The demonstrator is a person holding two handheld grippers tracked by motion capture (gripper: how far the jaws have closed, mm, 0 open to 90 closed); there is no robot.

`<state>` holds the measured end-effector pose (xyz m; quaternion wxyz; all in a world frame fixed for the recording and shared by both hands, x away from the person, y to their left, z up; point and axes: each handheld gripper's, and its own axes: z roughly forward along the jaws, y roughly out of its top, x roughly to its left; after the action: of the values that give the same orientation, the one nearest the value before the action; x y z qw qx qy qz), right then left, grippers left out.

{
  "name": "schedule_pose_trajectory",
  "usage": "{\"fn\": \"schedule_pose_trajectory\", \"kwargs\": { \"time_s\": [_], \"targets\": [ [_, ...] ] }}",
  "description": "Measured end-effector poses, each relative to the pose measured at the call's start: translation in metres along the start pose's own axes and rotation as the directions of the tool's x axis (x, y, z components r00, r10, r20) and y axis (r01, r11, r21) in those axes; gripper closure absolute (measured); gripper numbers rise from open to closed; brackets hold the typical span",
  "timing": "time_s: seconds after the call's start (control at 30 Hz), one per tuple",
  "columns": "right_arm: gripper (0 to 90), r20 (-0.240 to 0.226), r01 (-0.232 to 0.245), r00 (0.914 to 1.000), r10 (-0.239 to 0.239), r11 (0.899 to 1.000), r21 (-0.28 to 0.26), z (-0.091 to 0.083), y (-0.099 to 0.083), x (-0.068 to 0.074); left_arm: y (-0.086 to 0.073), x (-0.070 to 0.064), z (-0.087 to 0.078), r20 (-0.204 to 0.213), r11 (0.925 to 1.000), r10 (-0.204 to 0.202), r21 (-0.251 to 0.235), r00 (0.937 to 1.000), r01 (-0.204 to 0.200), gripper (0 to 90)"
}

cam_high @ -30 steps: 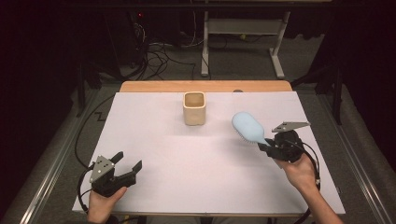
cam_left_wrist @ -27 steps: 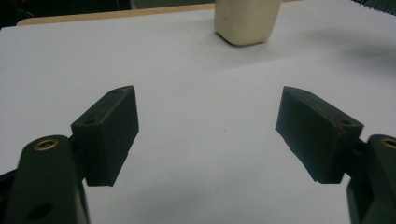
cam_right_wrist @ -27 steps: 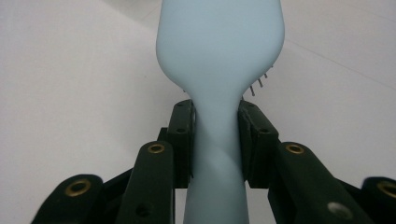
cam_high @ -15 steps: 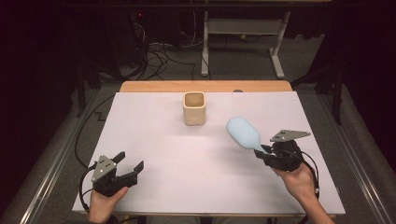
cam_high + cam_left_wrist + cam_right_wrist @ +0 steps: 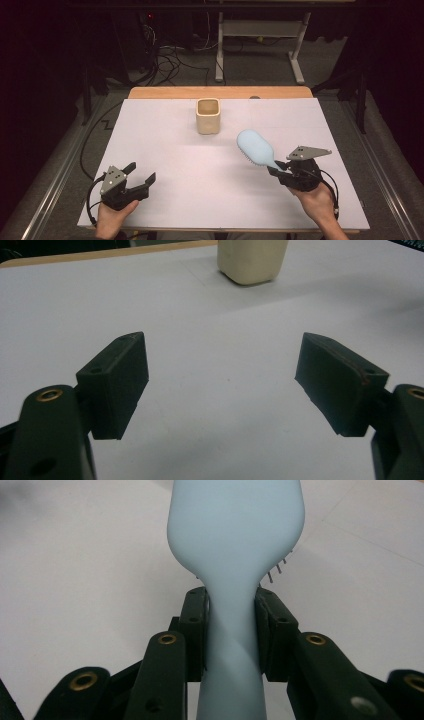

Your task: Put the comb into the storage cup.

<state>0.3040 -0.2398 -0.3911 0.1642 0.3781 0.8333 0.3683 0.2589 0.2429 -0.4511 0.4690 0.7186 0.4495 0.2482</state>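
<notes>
Currently right tongs [image 5: 280,169] are clamping the brush [image 5: 256,148] by its handle, head hovering above the bench [image 5: 165,150], near the cup [image 5: 208,115]. Left tongs [image 5: 141,176] are resting apart, holding nothing. Risk: smooth handle possibly twisting in the grip, tipping the cup. No readable writing showing.

Lab: white-covered test table [image 5: 165,150], loose floor cables [image 5: 165,52], metal stand [image 5: 260,37].
</notes>
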Motion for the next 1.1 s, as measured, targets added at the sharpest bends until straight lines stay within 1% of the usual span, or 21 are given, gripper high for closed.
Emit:
{"fn": "schedule_pose_trajectory", "kwargs": {
  "time_s": [0.17, 0.2, 0.33, 0.43, 0.5, 0.63, 0.7, 0.77, 1.0, 1.1],
  "targets": [
    [70.5, -0.009, 0.017, 0.9998, -0.017, 1.0, -0.01, -0.001, 0.0, 0.008, 0.001, -0.002, 0.0, 0.009, 1.0, 0.001, -0.006, 1.0, -0.001, 22.1],
    [70.5, -0.012, 0.014, 0.9998, -0.014, 1.0, -0.011, -0.001, 0.0, 0.01, 0.001, -0.003, 0.0, 0.013, 1.0, 0.006, -0.004, 0.9999, -0.006, 22.1],
    [70.5, -0.017, 0.028, 0.9994, -0.029, 0.999, -0.024, -0.002, 0.0, 0.015, 0.003, -0.006, 0.003, 0.03, 0.9997, 0.022, 0.004, 0.9993, -0.022, 22.1],
    [70.5, -0.021, 0.03, 0.9993, -0.031, 0.999, -0.027, -0.002, 0.001, 0.017, 0.005, -0.011, 0.008, 0.047, 0.9988, 0.043, 0.021, 0.998, -0.044, 22.1],
    [70.5, -0.025, 0.029, 0.9993, -0.029, 0.999, -0.027, -0.002, 0.001, 0.018, 0.006, -0.014, 0.011, 0.06, 0.9982, 0.053, 0.024, 0.9967, -0.055, 22.1],
    [70.5, -0.037, 0.036, 0.9986, -0.038, 0.999, -0.03, -0.001, 0.001, 0.02, 0.01, -0.021, 0.018, 0.09, 0.997, 0.07, 0.027, 0.9935, -0.073, 21.8],
    [70.5, -0.041, 0.039, 0.9983, -0.04, 0.999, -0.031, -0.002, 0.001, 0.022, 0.011, -0.024, 0.02, 0.111, 0.9959, 0.086, 0.017, 0.99, -0.089, 19.6],
    [70.5, -0.049, 0.041, 0.9979, -0.042, 0.999, -0.035, -0.002, 0.001, 0.024, 0.012, -0.028, 0.022, 0.124, 0.9947, 0.1, 0.012, 0.9872, -0.102, 18.6],
    [70.5, -0.069, 0.052, 0.996, -0.056, 0.997, -0.058, -0.003, 0.003, 0.03, 0.014, -0.034, 0.026, 0.157, 0.9938, 0.109, 0.007, 0.9816, -0.111, 17.8],
    [70.5, -0.074, 0.058, 0.9953, -0.062, 0.997, -0.055, -0.001, 0.005, 0.033, 0.016, -0.037, 0.027, 0.176, 0.9931, 0.115, 0.0, 0.9775, -0.117, 17.8]
  ]
}}
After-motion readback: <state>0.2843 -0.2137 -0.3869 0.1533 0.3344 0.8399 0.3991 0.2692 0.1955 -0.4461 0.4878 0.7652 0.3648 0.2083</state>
